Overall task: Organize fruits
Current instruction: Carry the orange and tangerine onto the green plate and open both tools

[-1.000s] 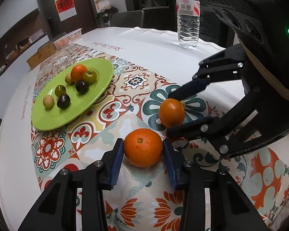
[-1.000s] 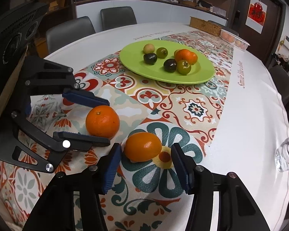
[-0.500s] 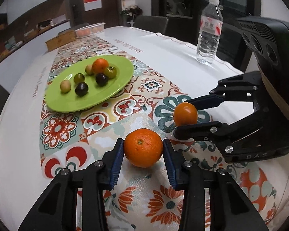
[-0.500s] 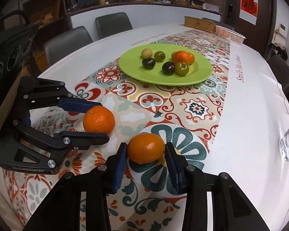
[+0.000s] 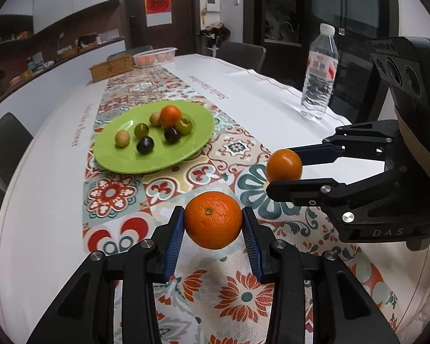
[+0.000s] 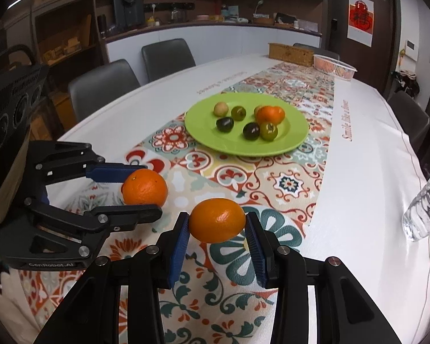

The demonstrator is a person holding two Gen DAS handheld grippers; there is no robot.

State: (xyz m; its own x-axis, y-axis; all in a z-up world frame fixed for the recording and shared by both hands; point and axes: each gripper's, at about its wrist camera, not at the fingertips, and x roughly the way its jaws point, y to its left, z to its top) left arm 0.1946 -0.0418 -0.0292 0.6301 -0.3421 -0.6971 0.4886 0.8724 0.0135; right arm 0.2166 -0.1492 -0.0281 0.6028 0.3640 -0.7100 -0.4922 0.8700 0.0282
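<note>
On the patterned runner, near end of the counter: two sets of tongs side by side, each with one fruit, both fruits lifted clear of the cloth.
Left tongs (image 5: 213, 223): narrow, blue pads pressed on either side of a round orange (image 5: 213, 223); a faint shadow lies on the runner just under the fruit.
Left tongs in the right wrist view (image 6: 134, 192): come in from the counter's left side, one finger above and one below the same orange (image 6: 144, 187).
Right tongs (image 6: 217, 225): their jaws have just been closing and now the pads clamp a smaller, slightly oval mandarin (image 6: 217, 220), held over the large teal flower of the runner.
Right tongs in the left wrist view (image 5: 286, 170): reach in from the counter's right side, mandarin (image 5: 283, 164) gripped at the fingertips.
Green plate (image 5: 120, 160): on the runner toward the middle of the counter, well apart from both held fruits.
On the plate: one orange fruit (image 5: 170, 116), two dark plums (image 5: 145, 145), two green fruits (image 5: 141, 130) and two pale tan ones (image 5: 122, 138), loosely grouped, some touching.
Water bottle (image 5: 318, 77): upright on the white cloth near the counter's right edge.
Wicker box (image 5: 111, 67) and clear tray (image 5: 154, 56): at the far end of the counter, just beside each other.
Counter (image 6: 367, 154): white cloth with a tiled floral runner along its middle; grey chairs (image 6: 103, 86) stand along its edges.
</note>
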